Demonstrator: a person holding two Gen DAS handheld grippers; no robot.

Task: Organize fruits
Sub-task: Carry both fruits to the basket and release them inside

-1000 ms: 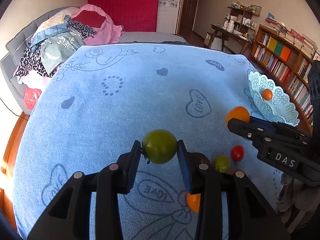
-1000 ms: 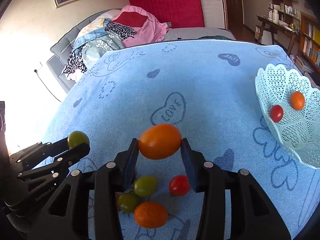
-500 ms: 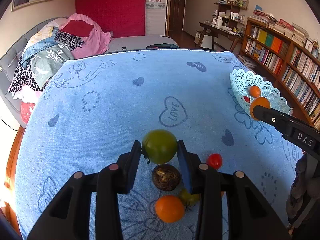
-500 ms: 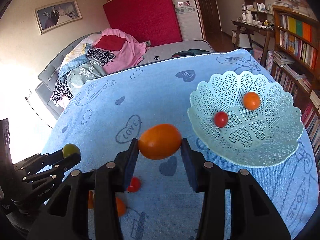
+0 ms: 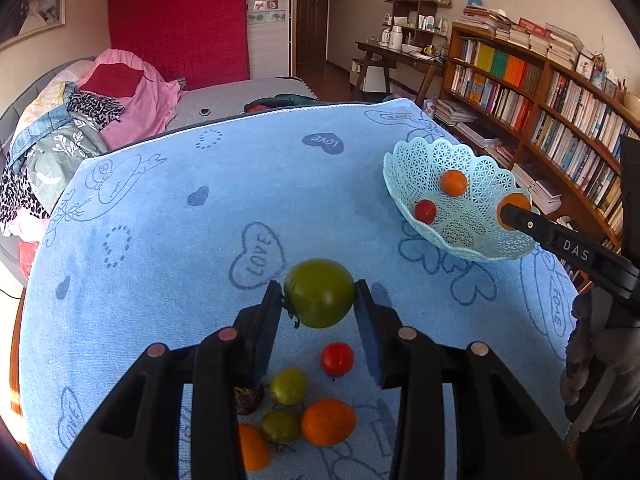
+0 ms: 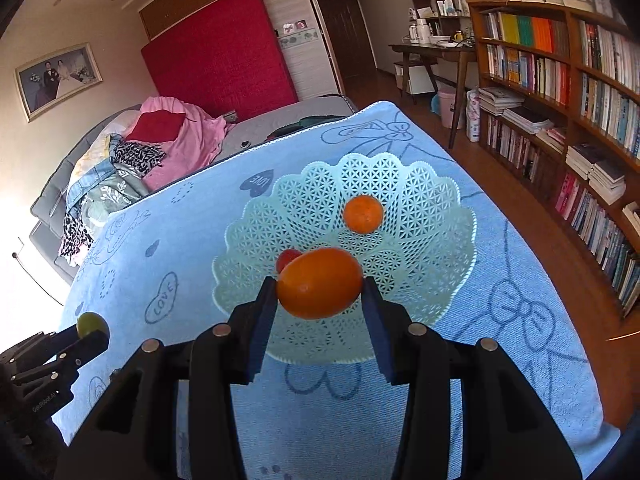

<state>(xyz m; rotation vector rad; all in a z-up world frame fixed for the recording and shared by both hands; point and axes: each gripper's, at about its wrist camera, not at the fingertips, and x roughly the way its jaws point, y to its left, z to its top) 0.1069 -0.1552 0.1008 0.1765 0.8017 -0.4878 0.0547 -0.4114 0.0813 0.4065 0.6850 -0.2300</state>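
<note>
My left gripper [image 5: 319, 300] is shut on a green tomato [image 5: 320, 293], held above loose fruit on the blue cloth: a red tomato [image 5: 337, 358], two small green tomatoes [image 5: 288, 386], an orange [image 5: 328, 421] and a dark brown fruit [image 5: 248, 399]. My right gripper [image 6: 320, 292] is shut on an orange fruit [image 6: 320, 282], held over the near part of the pale lattice basket [image 6: 420, 216]. The basket holds an orange [image 6: 363, 214] and a red tomato [image 6: 288, 258]. In the left wrist view the basket [image 5: 412, 160] stands at the right, with the right gripper [image 5: 516, 212] over it.
The table is covered by a blue towel [image 5: 200, 220] with heart prints. A bed with piled clothes [image 5: 80, 120] lies beyond the far edge. Bookshelves [image 5: 540, 96] and a desk [image 5: 400, 56] stand to the right.
My right gripper has carried the orange fruit rightward from beside the basket to above it. My left gripper has kept hold of the green tomato and drifted rightward, nearer the basket.
</note>
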